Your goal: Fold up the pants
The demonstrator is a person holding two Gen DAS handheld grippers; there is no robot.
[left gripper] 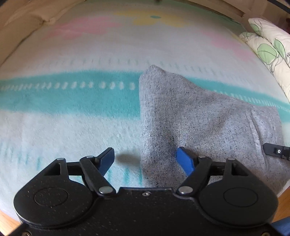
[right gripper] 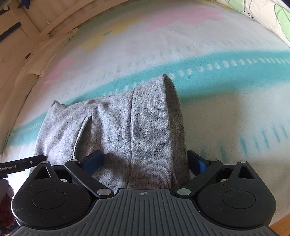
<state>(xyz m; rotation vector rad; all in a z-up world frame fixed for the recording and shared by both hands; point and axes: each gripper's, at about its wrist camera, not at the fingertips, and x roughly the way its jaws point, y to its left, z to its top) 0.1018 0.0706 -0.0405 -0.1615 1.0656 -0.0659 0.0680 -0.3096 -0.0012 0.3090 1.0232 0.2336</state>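
Note:
Folded grey speckled pants lie on a pale blanket with a turquoise stripe. My left gripper stands open just above the near end of the pants. Their left edge runs between its fingers, and neither pad presses the cloth. In the right wrist view the pants form a thick bundle with a rolled fold along their right side. My right gripper is open wide, its fingers straddling that fold without squeezing it. Each view catches a bit of the other gripper at its edge.
A pillow with green leaf print lies at the blanket's right side. A cream cushion and the wooden bed frame border the far left. Wooden floor shows past the near edge.

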